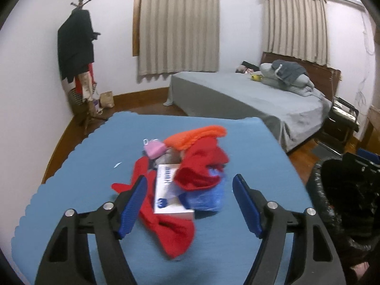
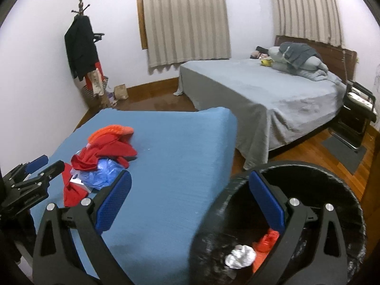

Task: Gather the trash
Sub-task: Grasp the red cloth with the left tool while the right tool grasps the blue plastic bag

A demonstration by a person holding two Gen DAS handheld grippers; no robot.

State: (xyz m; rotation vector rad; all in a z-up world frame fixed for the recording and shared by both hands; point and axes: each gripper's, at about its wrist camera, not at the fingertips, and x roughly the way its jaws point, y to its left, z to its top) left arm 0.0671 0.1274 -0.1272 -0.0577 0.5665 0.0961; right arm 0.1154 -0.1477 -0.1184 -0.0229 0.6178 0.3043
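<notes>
Grey bed [image 1: 249, 95], 2 curtained windows [image 1: 178, 26], wooden floor [image 2: 308, 154].

bin [image 2: 351, 204]: black-lined, upright, beside table | trash: white wad [image 2: 239, 257], red scrap [image 2: 267, 238] inside

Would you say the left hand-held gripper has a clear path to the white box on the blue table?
Probably yes: the left hand-held gripper is open and the white box lies straight ahead, though red cloth drapes over its far end.

Counting two grippers: left gripper [image 1: 188, 186], right gripper [image 2: 190, 187]. Seeing one bin [image 2: 344, 190] holding two scraps: one white wad [image 2: 239, 256], one red wrapper [image 2: 267, 239]. Also showing one white box [image 1: 166, 194], one blue bag [image 2: 102, 173], two curtains.
</notes>
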